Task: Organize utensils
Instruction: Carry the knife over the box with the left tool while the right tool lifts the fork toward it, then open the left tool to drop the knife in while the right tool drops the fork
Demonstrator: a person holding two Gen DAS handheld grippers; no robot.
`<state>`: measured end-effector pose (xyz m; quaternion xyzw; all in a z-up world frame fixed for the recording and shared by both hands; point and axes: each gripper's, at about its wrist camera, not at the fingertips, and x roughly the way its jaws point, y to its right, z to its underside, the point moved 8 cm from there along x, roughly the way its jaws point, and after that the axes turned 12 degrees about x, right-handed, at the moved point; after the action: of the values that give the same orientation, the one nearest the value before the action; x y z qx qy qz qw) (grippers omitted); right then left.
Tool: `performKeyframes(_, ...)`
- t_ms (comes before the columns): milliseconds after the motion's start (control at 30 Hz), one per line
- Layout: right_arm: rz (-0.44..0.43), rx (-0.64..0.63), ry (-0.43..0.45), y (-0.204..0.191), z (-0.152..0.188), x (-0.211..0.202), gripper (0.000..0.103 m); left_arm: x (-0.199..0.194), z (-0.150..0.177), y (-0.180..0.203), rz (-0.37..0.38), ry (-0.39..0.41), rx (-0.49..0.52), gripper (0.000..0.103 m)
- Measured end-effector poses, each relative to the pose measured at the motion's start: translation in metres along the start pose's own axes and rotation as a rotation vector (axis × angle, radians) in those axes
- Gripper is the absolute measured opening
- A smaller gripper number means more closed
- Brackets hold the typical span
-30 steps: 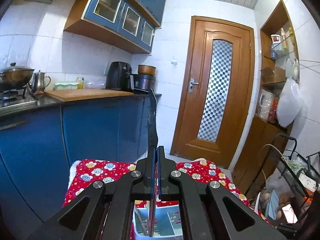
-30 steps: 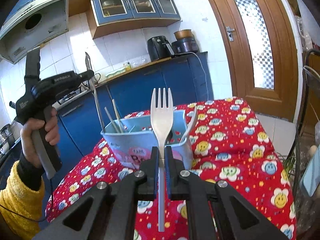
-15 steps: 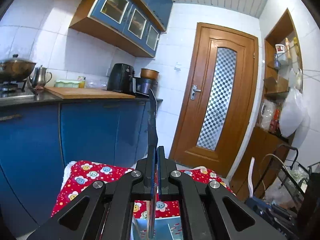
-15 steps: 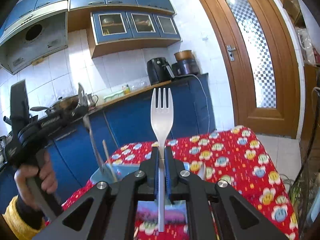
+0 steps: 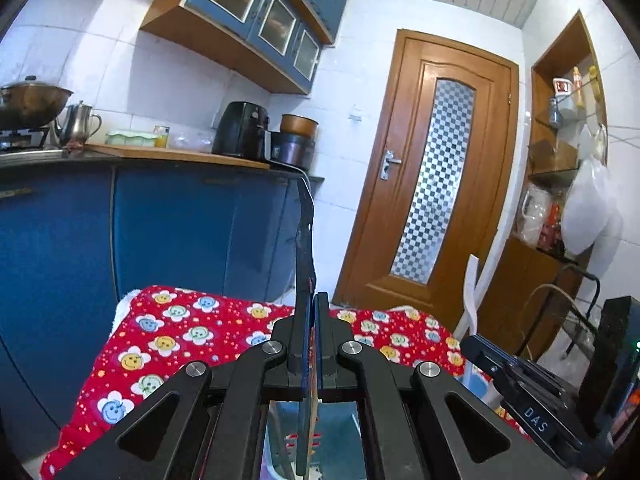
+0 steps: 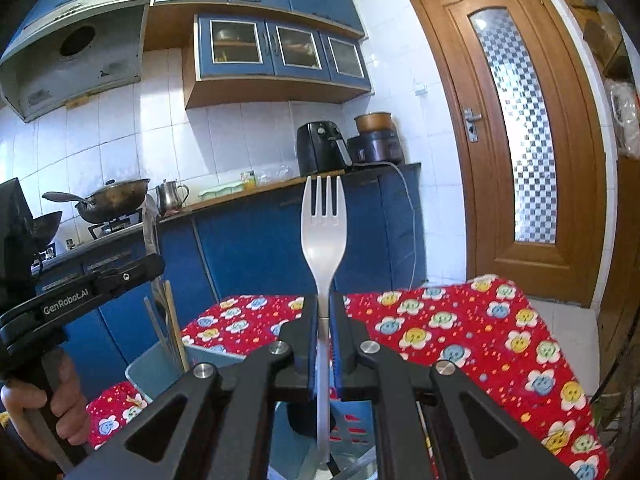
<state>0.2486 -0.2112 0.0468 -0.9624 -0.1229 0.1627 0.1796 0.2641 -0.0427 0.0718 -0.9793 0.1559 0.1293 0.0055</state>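
Observation:
My left gripper [image 5: 315, 300] is shut on a thin dark flat utensil [image 5: 305, 248], seen edge-on and standing upright. Its lower end hangs over the light blue utensil holder [image 5: 344, 428] just below the fingers. My right gripper [image 6: 324, 300] is shut on a white plastic fork [image 6: 323, 236], tines up. The fork's handle hangs over the same holder [image 6: 156, 368], which holds chopsticks [image 6: 172, 320]. In the left wrist view the right gripper [image 5: 516, 376] and its fork [image 5: 472, 292] show at lower right. In the right wrist view a hand [image 6: 60, 400] holds the left gripper [image 6: 84, 292] at the left.
The holder stands on a table under a red flowered cloth [image 6: 472, 340]. Blue kitchen cabinets [image 5: 180, 232] with a counter, air fryer [image 6: 320, 148] and stove pans [image 6: 112, 196] lie behind. A wooden door [image 5: 432, 184] is at the right, with a wire rack [image 5: 576, 312] beside the table.
The left gripper has sunk with its utensil toward the holder. The right gripper has swung sideways with the fork, so the holder now lies beneath it, and it now shows in the left wrist view.

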Motion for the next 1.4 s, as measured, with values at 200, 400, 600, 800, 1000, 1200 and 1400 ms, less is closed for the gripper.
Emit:
performKeyframes(200, -0.001, -0.002, -0.029, -0.001, 0.009, 0.000, 0.008, 0.001, 0.013, 0.006, 0.019, -0.046, 0.015, 0.002)
performKeyframes(400, -0.009, 0.008, -0.046, -0.004, 0.012, -0.007, 0.020, -0.005, 0.020, 0.012, 0.023, -0.091, 0.046, 0.017)
performKeyframes(600, -0.029, 0.013, -0.031, -0.013, 0.005, -0.025, 0.030, -0.021, 0.020, 0.010, 0.011, -0.108, 0.051, 0.025)
performKeyframes(800, -0.026, 0.015, -0.028, -0.021, 0.004, -0.049, 0.033, -0.043, 0.024, 0.008, 0.001, -0.131, 0.057, 0.027)
performKeyframes(1000, -0.003, 0.020, -0.061, -0.025, 0.010, -0.070, 0.033, -0.062, 0.034, 0.005, 0.002, -0.171, 0.056, 0.027)
performKeyframes(1200, 0.011, 0.046, -0.100, -0.026, 0.020, -0.090, 0.034, -0.083, 0.048, 0.007, 0.007, -0.220, 0.058, 0.027)
performKeyframes(1400, 0.034, 0.061, -0.161, -0.027, 0.039, -0.105, 0.034, -0.099, 0.063, 0.012, 0.008, -0.278, 0.077, 0.027)
